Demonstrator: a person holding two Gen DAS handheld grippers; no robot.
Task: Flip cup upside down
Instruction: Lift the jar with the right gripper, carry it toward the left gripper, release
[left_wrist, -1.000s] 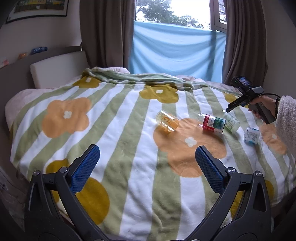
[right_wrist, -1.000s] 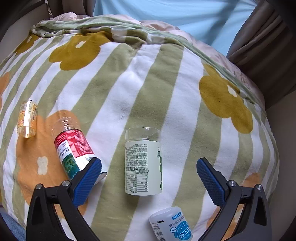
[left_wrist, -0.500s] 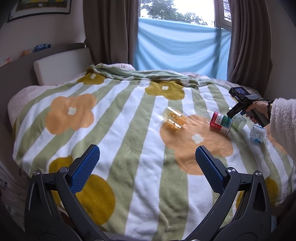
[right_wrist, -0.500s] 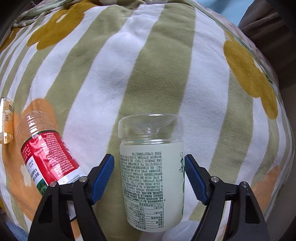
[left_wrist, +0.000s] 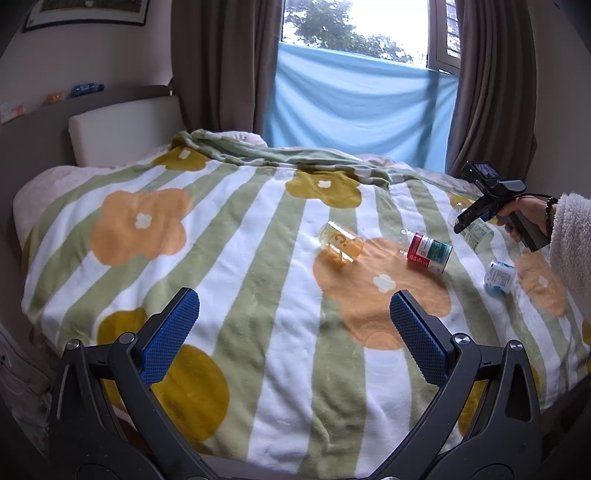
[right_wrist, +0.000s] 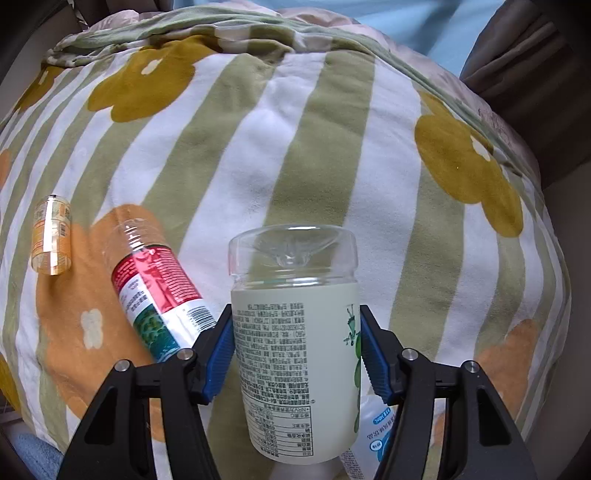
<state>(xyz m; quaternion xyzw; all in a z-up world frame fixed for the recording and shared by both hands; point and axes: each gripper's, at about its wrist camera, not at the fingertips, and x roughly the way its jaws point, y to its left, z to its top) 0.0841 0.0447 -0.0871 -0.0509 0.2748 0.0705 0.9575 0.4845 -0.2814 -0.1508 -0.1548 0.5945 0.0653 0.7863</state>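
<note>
Striped flowered blanket (left_wrist: 258, 236) below curtained window (left_wrist: 354, 33); right claw (right_wrist: 295, 350) clamps cup (right_wrist: 295, 354); left claw (left_wrist: 291, 328) wide.

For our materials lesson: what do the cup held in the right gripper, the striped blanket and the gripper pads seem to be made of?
Cup: likely clear glossy plastic, though glass is possible; its bare base shows the blanket through it, under a matte printed label.
Blanket: soft fleece-like fabric, with fuzzy nap and folds.
Right gripper pads: blue, ribbed, probably rubber or plastic.

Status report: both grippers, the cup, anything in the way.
Left gripper open, empty, hovering over blanket. Right gripper shut on pale green cup. Red-label cup lies close by its left finger.
</note>
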